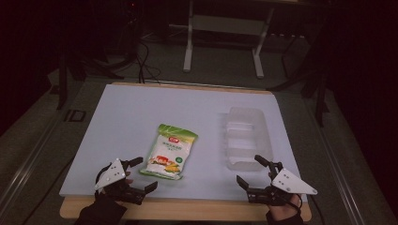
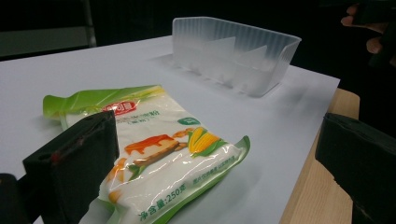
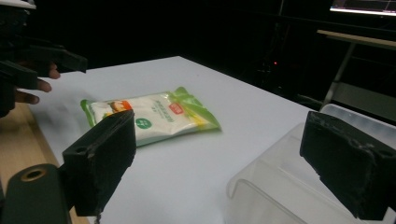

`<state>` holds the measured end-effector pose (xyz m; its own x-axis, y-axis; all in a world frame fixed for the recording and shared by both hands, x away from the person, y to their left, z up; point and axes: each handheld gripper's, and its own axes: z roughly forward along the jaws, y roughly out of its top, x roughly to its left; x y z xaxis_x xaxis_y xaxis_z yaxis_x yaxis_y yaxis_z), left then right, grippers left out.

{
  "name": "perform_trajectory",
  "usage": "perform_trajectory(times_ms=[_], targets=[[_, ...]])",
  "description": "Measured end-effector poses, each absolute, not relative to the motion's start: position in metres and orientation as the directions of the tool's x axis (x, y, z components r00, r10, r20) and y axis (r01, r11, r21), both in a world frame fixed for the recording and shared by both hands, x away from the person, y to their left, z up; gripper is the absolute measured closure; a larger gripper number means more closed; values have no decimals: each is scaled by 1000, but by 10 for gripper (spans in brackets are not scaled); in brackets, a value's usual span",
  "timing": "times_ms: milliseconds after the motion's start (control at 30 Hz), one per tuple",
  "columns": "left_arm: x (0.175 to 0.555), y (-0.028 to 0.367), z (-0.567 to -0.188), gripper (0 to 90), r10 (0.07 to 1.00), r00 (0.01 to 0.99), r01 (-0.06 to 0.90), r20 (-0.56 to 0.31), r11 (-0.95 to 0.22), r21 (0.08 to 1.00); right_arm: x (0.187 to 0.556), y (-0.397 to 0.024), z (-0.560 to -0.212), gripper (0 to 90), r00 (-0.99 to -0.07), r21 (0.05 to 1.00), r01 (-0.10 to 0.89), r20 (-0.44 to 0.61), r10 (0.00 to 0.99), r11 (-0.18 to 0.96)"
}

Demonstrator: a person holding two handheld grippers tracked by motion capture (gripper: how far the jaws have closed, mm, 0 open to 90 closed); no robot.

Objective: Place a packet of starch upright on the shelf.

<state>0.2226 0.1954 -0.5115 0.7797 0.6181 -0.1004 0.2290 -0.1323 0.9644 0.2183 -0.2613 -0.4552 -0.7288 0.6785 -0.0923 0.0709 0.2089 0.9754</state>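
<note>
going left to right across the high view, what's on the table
left tongs → green and white food pouch → clear plastic tray → right tongs, the tray and right tongs overlapping a little in that span

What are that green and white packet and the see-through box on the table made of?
The packet looks like thin glossy plastic film: it shines, creases at its sealed edges and sags around a soft filling. The box seems to be frosted, semi-clear moulded plastic, with ribbed walls and dividers showing through. Both lie on a matte white sheet, perhaps paper or board, over a wooden tabletop.
</note>
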Motion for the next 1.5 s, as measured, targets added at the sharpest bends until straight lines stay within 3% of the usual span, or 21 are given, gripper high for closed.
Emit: perform_trajectory(times_ms=[167, 433, 700, 1367, 1400, 1500], targets=[[222, 198, -510, 1, 602, 794, 209, -89, -133, 969, 217, -263, -454, 105, -742, 981, 61, -80, 666, 186], [217, 187, -502, 1, 495, 865, 191, -86, -165, 968, 214, -262, -453, 105, -746, 977, 44, -107, 657, 209], [212, 172, -489, 1, 423, 892, 250, -162, -163, 954, 211, -262, -451, 105, -751, 980, 38, -102, 652, 197], [230, 160, -444, 1, 423, 894, 289, -151, -285, 914, 211, -259, -451, 105, -760, 981, 43, -91, 644, 189], [235, 159, -441, 1, 450, 887, 268, -101, -324, 907, 211, -259, -451, 106, -760, 981, 47, -87, 644, 187], [242, 159, -437, 1, 462, 882, 265, -97, -314, 912, 211, -259, -451, 105, -763, 981, 49, -85, 641, 189]])
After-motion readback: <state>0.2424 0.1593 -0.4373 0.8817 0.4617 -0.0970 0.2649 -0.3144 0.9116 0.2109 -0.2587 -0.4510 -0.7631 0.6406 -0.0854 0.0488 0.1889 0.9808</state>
